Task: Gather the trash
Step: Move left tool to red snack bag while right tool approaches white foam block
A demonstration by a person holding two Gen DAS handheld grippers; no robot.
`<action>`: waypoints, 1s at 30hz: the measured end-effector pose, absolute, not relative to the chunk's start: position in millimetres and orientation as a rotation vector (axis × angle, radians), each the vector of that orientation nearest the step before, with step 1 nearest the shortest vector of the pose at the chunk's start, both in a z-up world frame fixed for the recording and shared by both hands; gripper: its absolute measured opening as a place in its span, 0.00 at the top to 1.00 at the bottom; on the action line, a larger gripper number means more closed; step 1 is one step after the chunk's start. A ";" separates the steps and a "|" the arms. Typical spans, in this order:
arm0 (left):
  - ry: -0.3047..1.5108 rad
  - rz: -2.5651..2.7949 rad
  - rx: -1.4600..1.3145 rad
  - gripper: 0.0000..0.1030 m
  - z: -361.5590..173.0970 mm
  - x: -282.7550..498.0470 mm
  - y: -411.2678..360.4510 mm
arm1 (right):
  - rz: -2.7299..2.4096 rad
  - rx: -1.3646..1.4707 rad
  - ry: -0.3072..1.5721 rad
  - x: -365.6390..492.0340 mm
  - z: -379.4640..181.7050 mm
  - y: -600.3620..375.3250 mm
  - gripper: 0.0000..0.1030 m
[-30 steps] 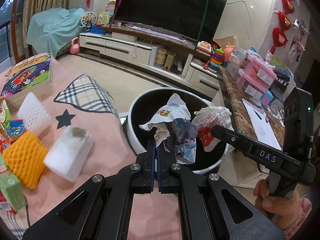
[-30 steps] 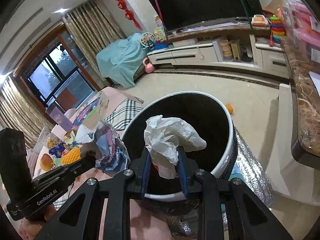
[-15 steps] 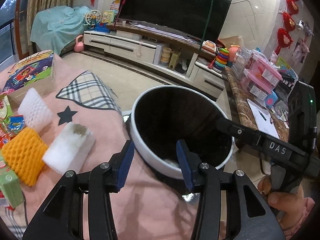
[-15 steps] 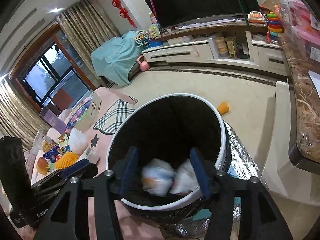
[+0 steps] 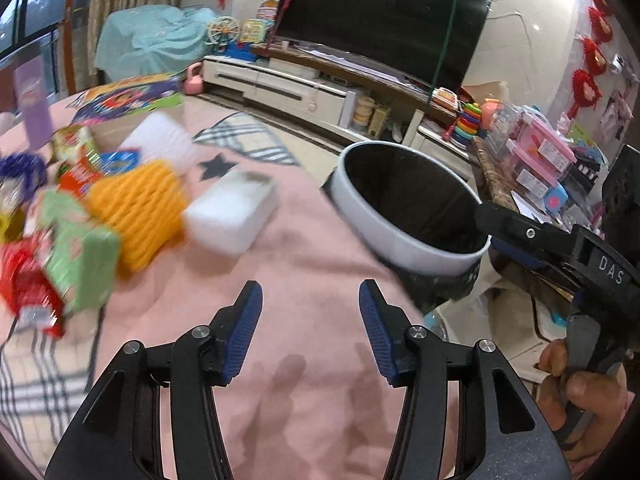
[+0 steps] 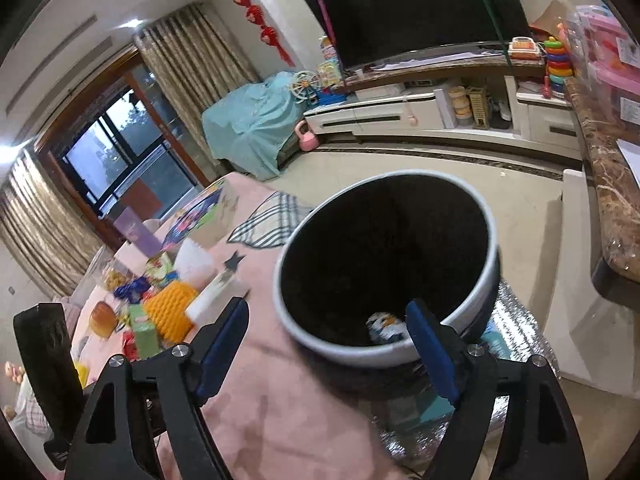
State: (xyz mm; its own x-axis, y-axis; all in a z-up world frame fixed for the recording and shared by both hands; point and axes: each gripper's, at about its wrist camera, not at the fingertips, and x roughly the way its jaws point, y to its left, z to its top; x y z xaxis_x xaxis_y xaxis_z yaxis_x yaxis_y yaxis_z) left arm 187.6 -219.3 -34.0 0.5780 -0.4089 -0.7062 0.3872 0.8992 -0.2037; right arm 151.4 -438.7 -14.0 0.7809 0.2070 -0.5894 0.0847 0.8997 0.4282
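**Both grippers spread wide, nothing held**

My left gripper (image 5: pixel 310 304) sits at six o'clock in its own wrist view, jaws spread wide apart, blue ribbed pads (image 5: pixel 244 332) facing each other with nothing between them. At four o'clock in that view I see my right gripper's (image 5: pixel 532 236) black body reaching in toward nine o'clock, with my right hand (image 5: pixel 580 396) wrapped around its handle at the lower edge. In the right wrist view, the right gripper (image 6: pixel 328 332) also stands wide open and empty. The left gripper's dark housing shows at eight o'clock there.
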 end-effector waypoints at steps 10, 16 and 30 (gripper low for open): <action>0.822 -0.354 -0.100 0.51 -46.4 159.2 -143.1 | 0.150 0.423 0.704 139.8 -19.6 -380.0 0.19; 0.831 -0.291 -0.141 0.51 -54.5 148.6 -105.2 | 0.193 0.407 0.725 139.3 -25.9 -349.0 0.19; 0.843 -0.194 -0.216 0.51 -63.8 143.6 -52.7 | 0.234 0.381 0.766 151.2 -42.1 -299.8 0.19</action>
